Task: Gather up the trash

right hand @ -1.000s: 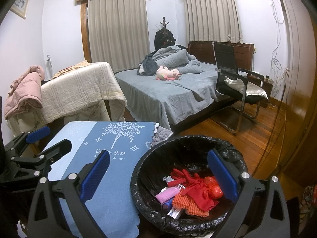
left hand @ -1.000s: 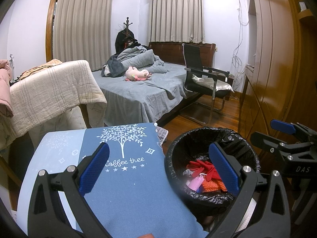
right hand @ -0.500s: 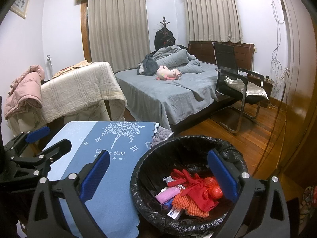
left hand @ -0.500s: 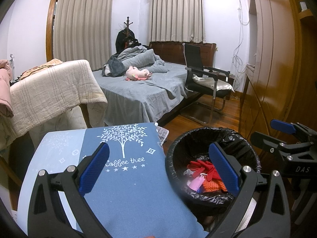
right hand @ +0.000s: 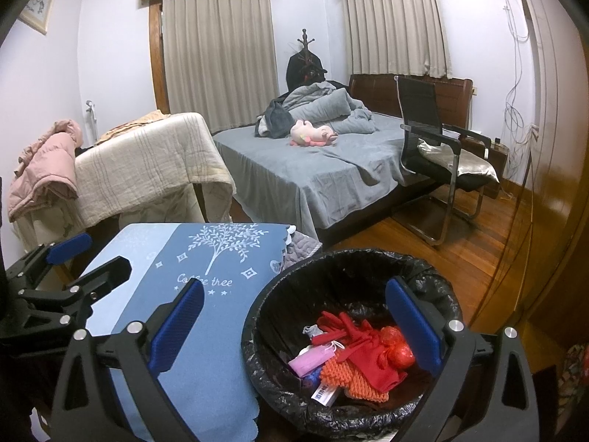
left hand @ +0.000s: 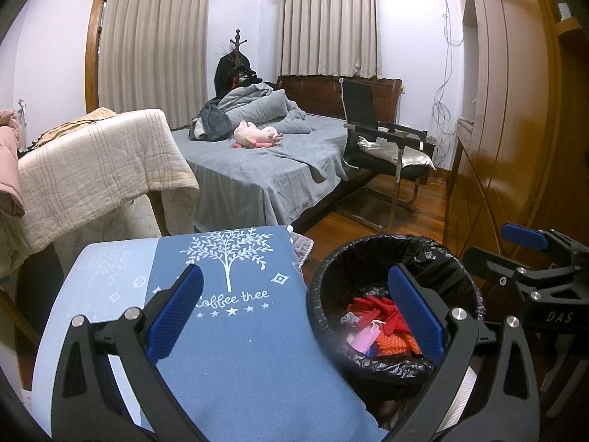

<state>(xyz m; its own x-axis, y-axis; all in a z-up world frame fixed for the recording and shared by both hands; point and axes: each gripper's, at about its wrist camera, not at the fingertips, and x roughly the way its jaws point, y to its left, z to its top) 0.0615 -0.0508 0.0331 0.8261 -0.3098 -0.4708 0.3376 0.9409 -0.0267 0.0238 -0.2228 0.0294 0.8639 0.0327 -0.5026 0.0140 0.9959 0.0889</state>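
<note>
A round bin with a black liner (right hand: 331,276) stands on the floor beside a table; it also shows in the left wrist view (left hand: 368,254). Inside lie a red glove (right hand: 353,335), an orange mesh piece (right hand: 349,375), a pink mask (right hand: 313,359), a red net ball (right hand: 399,350) and a white label. My right gripper (right hand: 294,324) is open and empty, above the bin's near rim. My left gripper (left hand: 294,313) is open and empty, above the table's right edge and the bin. Each gripper shows at the edge of the other's view.
A table with a blue "Coffee tree" cloth (left hand: 235,331) lies left of the bin. Behind are a grey bed (right hand: 313,169) with a pink plush toy (right hand: 313,133), a black chair (right hand: 438,158), a blanket-draped piece of furniture (right hand: 147,162), and a wooden wardrobe (left hand: 515,110) on the right.
</note>
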